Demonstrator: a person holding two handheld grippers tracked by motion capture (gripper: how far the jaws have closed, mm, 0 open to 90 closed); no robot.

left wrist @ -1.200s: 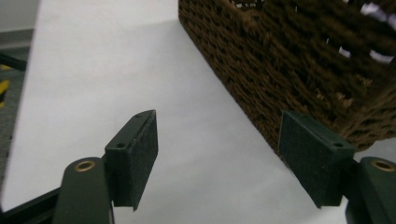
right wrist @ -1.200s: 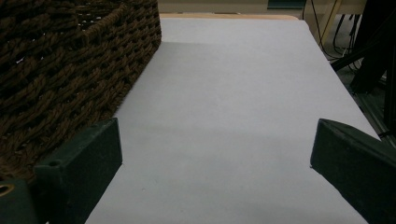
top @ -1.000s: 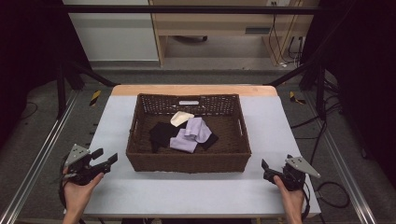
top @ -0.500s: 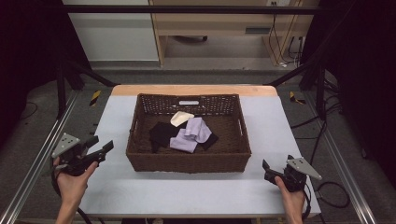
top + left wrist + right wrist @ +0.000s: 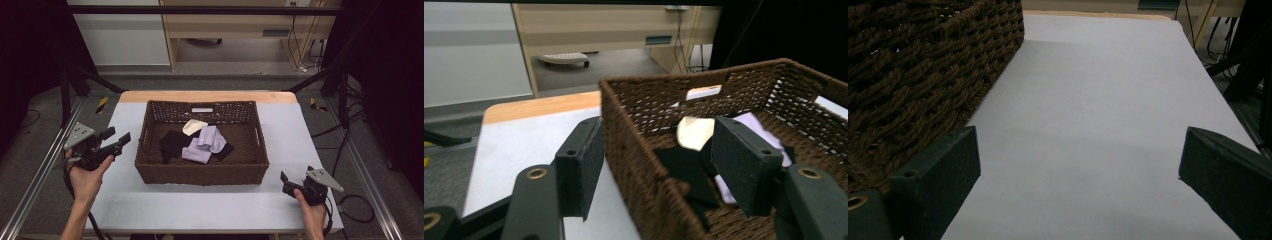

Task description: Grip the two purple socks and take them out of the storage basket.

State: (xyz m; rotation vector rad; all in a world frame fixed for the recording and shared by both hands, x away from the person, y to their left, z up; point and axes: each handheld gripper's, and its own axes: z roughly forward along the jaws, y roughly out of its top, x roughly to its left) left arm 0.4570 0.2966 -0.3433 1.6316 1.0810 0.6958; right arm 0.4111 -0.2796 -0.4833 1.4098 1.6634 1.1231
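The cloths (image 5: 202, 142) lie heaped in the middle of the basket (image 5: 150, 170), which sits centred on the tabletop (image 5: 210, 210). At the basket's left rim the left tool (image 5: 116, 140) hovers, its jaws spread, just narrowing, nothing between them, likely lining up a reach inside. Off the basket's right front corner the right tool (image 5: 286, 181) rests released, idle.

Basket (image 5: 202, 175) wall blocking left gripper (image 5: 116, 140), open table (image 5: 310, 130) right of basket
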